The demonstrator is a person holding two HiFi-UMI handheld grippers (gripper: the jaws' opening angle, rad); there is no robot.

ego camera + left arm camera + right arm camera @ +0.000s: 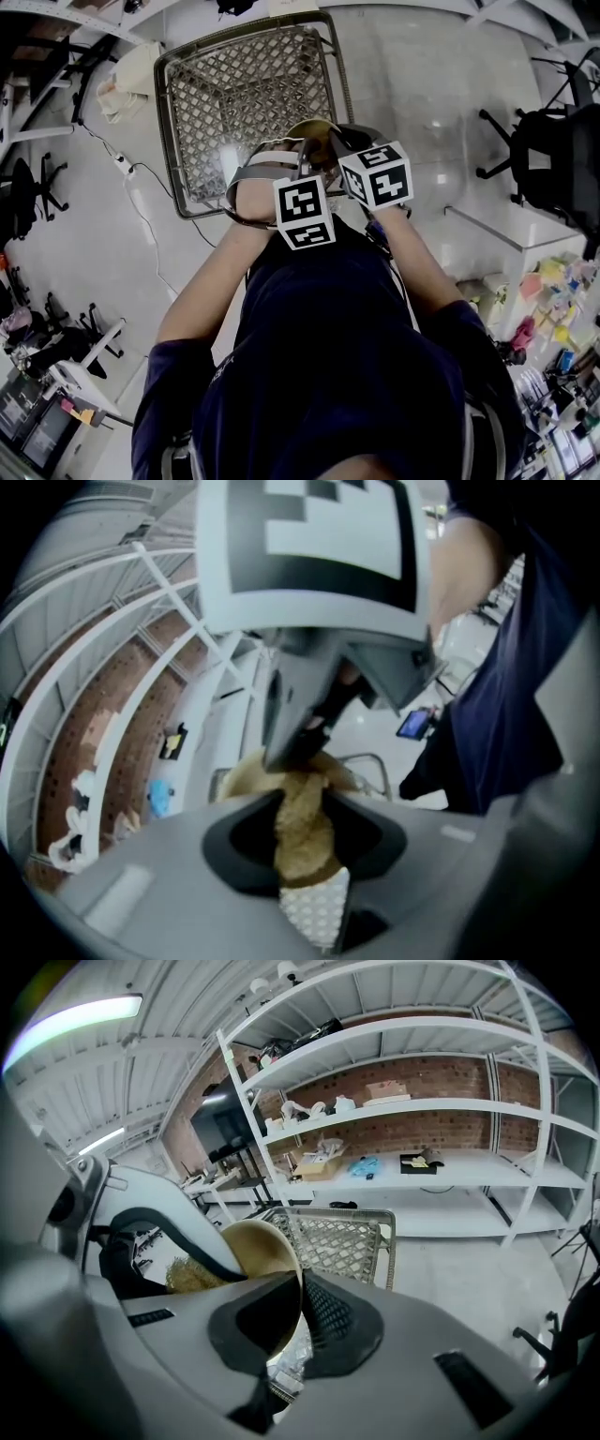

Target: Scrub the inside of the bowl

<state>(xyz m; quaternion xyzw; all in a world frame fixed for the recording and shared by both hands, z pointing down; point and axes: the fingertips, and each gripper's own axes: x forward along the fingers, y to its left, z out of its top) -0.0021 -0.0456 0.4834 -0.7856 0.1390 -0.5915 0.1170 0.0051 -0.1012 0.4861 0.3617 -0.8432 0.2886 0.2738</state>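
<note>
A tan bowl [315,137] is held in the air over a wire mesh basket [244,103]. My right gripper [300,1312] is shut on the bowl's rim [267,1246], which sits edge-on between its dark pads. My left gripper [305,855] is shut on a coarse tan scrubber [302,822], and the scrubber's far end reaches into the bowl [246,776]. The right gripper view shows the scrubber [192,1274] beside the bowl, partly hidden by the left gripper's grey body. From the head view, both marker cubes [303,211] sit close together and hide the jaws.
The mesh basket [347,1237] stands on the pale floor directly beneath the bowl. White shelving [422,1110] lines a brick wall ahead. A black office chair [553,150] and a white table [506,234] are to the right, and a cable [141,202] runs across the floor at left.
</note>
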